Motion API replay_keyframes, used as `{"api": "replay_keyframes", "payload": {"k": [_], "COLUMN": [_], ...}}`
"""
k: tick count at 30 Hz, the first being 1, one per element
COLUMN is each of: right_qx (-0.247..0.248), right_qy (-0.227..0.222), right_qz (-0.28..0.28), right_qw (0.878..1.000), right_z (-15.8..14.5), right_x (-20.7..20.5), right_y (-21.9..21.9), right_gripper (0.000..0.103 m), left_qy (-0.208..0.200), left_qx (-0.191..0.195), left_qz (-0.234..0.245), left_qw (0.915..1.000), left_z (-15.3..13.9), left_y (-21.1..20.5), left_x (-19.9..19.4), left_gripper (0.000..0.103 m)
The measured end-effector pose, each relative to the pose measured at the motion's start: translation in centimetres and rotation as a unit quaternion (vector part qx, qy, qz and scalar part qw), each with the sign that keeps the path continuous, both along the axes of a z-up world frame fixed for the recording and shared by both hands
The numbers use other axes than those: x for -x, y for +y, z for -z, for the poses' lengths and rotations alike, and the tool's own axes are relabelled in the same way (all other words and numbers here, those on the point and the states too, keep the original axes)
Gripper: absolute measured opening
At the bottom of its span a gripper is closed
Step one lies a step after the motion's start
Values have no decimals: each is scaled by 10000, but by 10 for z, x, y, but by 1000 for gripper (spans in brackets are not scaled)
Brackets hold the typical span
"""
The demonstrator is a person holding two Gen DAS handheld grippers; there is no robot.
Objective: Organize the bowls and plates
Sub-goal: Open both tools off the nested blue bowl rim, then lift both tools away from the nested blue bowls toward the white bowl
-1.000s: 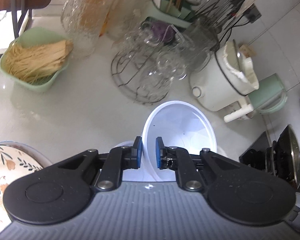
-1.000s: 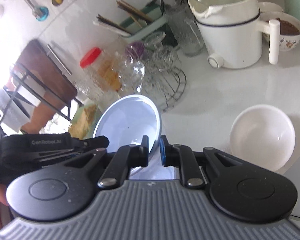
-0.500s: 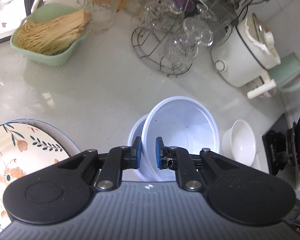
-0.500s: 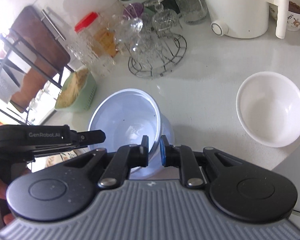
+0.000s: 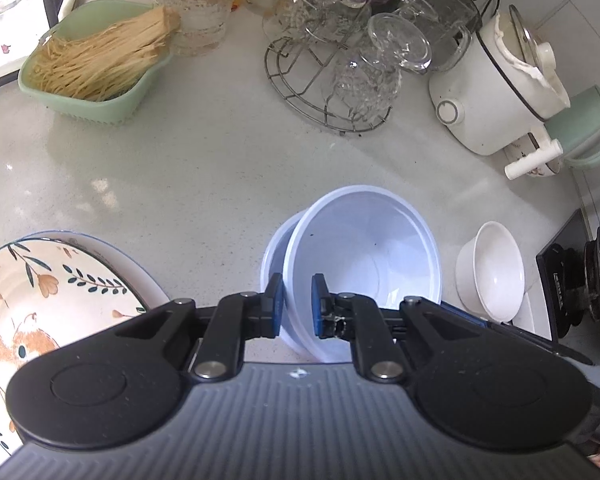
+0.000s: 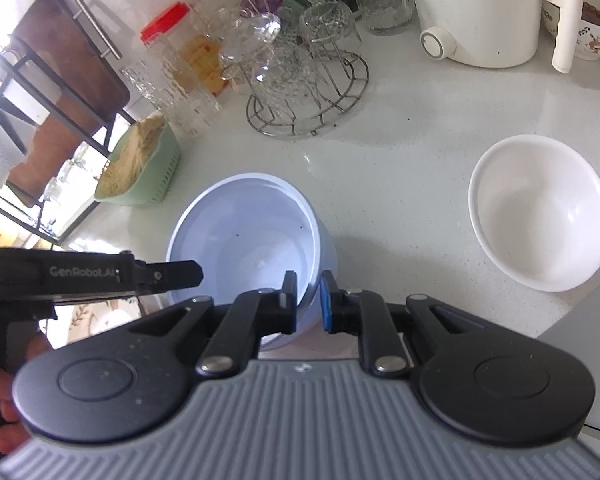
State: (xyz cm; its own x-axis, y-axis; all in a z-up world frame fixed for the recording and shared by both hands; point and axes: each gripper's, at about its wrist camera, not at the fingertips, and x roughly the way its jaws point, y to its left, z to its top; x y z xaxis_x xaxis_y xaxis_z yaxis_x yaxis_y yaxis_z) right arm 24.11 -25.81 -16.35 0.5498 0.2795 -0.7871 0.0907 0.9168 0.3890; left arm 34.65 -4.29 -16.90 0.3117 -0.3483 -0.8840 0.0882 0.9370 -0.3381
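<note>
Sitting in a second bowl of the same pale blue on the white speckled counter [image 5: 220, 168], the pale blue plastic bowl [image 5: 364, 248] is pinched at its rim from two sides: your left gripper [image 5: 297, 305] and your right gripper [image 6: 308, 302] are each clamped on its wall. A smaller white ceramic bowl [image 6: 540, 212] stands apart to the right; a floral-patterned plate [image 5: 40, 304] lies left, a wire rack of glassware [image 5: 340, 72] behind.
</note>
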Motion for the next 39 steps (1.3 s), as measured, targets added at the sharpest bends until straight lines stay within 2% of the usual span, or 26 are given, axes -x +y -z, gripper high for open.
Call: {"api": "replay_keyframes", "payload": {"k": [3, 7, 9, 14, 18, 23, 28, 39], "right_qx": [60, 215, 226, 206, 133, 213, 427, 732], "right_qy": [-19, -42, -82, -479, -851, -1286, -1573, -1790], "right_qz": [-30, 122, 238, 334, 384, 546, 731, 809], "right_qw": [10000, 9997, 9994, 9981, 9955, 9900, 9839, 9778], "right_z": [-3, -9, -13, -34, -56, -84, -107, -125], "right_x": [1, 4, 5, 14, 23, 36, 51, 67], "right_y": [0, -3, -6, -13, -15, -19, -22, -23], "right_gripper": [15, 19, 49, 48, 48, 48, 48, 48], "left_qy": [48, -55, -159, -470, -903, -1343, -1770, -2093], "left_qx": [-34, -196, -182, -89, -93, -135, -189, -136], "left_qz": [107, 196, 183, 185, 357, 675, 758, 902], "left_qw": [9999, 9996, 9995, 9987, 9952, 9886, 9811, 9736], "left_z": [-2, -9, -15, -37, -63, -95, -123, -143], "left_y": [-2, -4, -3, 0, -5, -8, -7, -18], "left_x": [-2, 3, 6, 10, 23, 38, 49, 52], "left_gripper": [17, 38, 40, 40, 40, 40, 40, 40]}}
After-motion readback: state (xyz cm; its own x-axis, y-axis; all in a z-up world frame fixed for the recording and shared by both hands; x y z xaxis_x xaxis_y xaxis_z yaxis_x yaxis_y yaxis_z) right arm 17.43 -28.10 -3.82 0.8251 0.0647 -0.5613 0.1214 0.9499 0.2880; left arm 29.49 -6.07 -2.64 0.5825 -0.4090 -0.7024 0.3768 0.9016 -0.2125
